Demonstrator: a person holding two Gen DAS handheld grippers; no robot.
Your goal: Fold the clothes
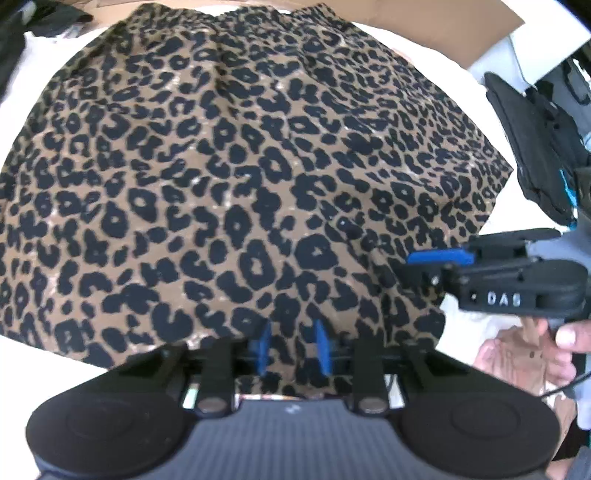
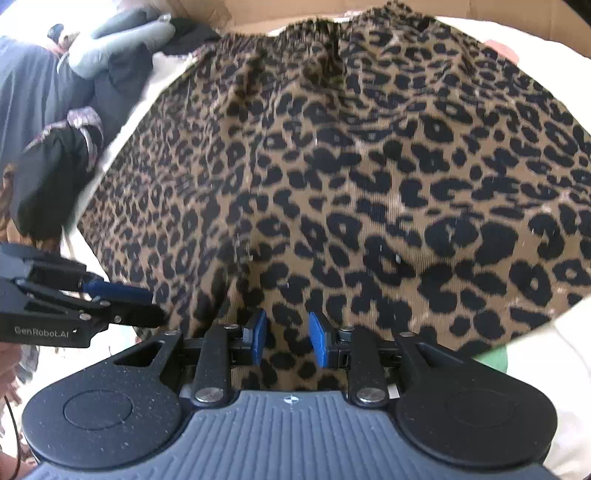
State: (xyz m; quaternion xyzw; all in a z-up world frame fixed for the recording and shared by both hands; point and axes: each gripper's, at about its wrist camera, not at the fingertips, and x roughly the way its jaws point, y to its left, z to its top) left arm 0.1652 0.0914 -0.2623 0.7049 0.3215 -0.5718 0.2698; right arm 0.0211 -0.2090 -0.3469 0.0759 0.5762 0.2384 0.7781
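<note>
A leopard-print skirt [image 1: 236, 177] lies spread flat on a white surface, waistband at the far side; it also fills the right wrist view [image 2: 369, 184]. My left gripper [image 1: 291, 347] sits at the skirt's near hem, blue pads apart with fabric between them. My right gripper [image 2: 287, 339] sits at the near hem too, pads apart with fabric between them. Each gripper shows in the other's view: the right one [image 1: 439, 258] at the skirt's right hem corner, the left one [image 2: 118, 299] at its left hem corner.
Dark clothes [image 2: 55, 110] and a grey garment [image 2: 110, 48] are piled to the left. A black garment [image 1: 535, 147] lies to the right. Brown cardboard [image 1: 443, 26] lies beyond the waistband. A green item [image 2: 491, 360] peeks from under the hem.
</note>
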